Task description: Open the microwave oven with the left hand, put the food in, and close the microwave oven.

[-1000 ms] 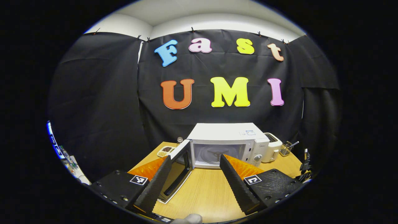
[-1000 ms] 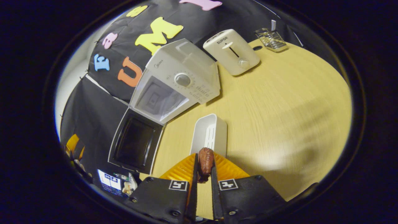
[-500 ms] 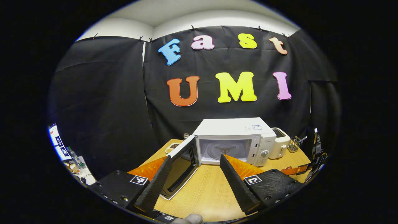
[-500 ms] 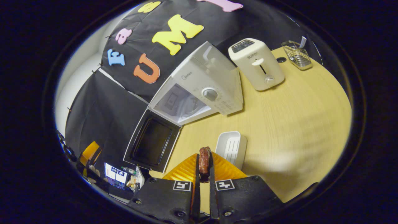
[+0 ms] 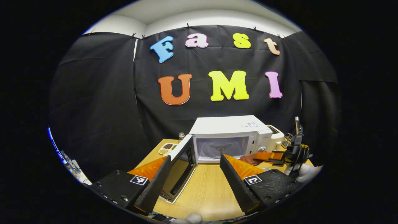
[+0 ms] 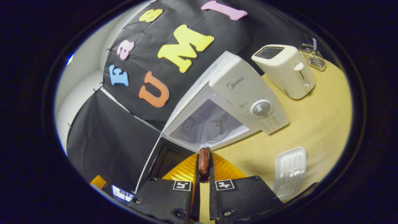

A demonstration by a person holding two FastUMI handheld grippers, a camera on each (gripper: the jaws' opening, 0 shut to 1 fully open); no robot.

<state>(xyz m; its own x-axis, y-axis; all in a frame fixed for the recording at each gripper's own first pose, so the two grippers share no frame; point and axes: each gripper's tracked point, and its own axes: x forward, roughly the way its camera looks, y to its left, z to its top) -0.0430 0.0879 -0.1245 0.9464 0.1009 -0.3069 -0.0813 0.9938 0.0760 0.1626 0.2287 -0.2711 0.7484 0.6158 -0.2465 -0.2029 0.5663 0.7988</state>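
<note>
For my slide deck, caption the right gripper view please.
Right gripper clamps the brown food just before the open microwave, white tray alongside.

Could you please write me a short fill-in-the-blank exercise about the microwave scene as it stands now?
1. The door of the microwave oven stands ____.
2. The right tongs are shut on a piece of ____.
3. The left tongs are ____ and hold nothing.
4. On the table, the appliance beside the microwave oven's dial side is a ____.

Missing words: open; food; open; toaster
</note>
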